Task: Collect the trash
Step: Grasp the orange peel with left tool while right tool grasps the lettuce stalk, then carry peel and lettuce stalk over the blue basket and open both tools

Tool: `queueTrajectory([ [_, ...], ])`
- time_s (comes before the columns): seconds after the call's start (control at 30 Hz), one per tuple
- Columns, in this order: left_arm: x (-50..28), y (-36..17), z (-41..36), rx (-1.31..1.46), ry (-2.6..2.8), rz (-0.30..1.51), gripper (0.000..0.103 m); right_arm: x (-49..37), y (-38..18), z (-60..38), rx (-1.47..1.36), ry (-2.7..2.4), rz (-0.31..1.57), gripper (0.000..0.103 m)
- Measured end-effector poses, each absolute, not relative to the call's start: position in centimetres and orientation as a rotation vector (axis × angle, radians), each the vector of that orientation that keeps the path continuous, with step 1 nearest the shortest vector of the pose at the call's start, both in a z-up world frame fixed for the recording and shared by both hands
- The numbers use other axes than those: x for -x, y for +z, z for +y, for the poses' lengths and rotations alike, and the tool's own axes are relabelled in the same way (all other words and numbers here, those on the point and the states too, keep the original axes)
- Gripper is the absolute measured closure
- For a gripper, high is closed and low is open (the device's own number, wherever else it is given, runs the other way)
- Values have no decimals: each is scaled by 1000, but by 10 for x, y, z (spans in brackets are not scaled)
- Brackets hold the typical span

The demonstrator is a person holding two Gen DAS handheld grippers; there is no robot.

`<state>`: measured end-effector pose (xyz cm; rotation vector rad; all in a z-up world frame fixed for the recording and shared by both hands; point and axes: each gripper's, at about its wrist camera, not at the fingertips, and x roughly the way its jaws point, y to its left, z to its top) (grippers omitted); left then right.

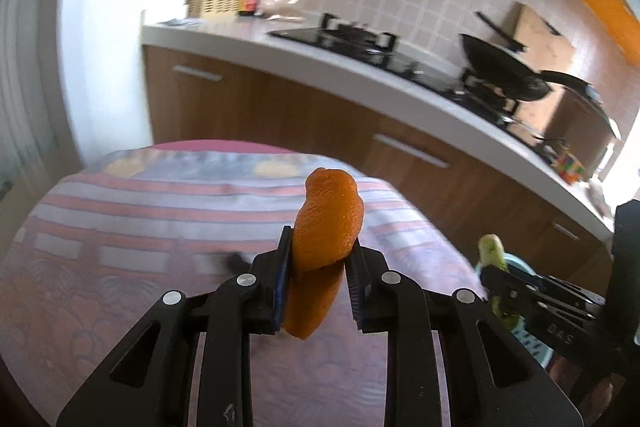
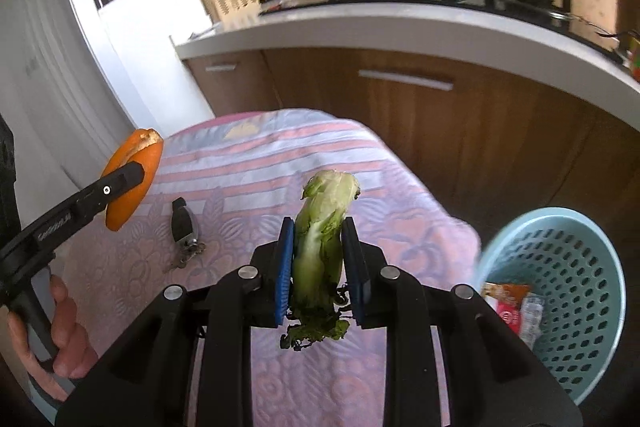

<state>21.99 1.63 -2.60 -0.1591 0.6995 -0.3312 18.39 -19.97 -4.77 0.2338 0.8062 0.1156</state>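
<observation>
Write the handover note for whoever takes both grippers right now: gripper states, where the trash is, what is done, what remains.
Left gripper: shut on orange peel, held above the cloth-covered table.
Right gripper: shut on lettuce scrap.
Blue basket stands to the right, below table level, with wrappers already inside.
Left to do: drop both scraps in. The keys on the table are probably not trash.

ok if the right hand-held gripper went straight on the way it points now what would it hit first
Probably the patterned tablecloth. The right hand-held gripper, shut on a lettuce scrap, points downward over the table, and nothing else shows in that line. The blue basket sits off to its right. Depth is unclear.
</observation>
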Motion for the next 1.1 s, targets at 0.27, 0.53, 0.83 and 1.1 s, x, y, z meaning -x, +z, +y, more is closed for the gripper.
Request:
queueTrajectory([
  [0.27,-185,-25,-60,148,-464,709,80,-140,-34,-262,-232,33,743,82],
  [0.53,-160,-35,-142,77,-583,750,80,-108,-42,-324,-275,-44,743,82],
  [0.83,-151,-56,-204,15,-676,827,80,-98,-72,-376,-364,-119,833,82],
  [1.1,-157,-77,-230,59,-746,900,77,-95,-89,-397,-407,-138,878,81],
])
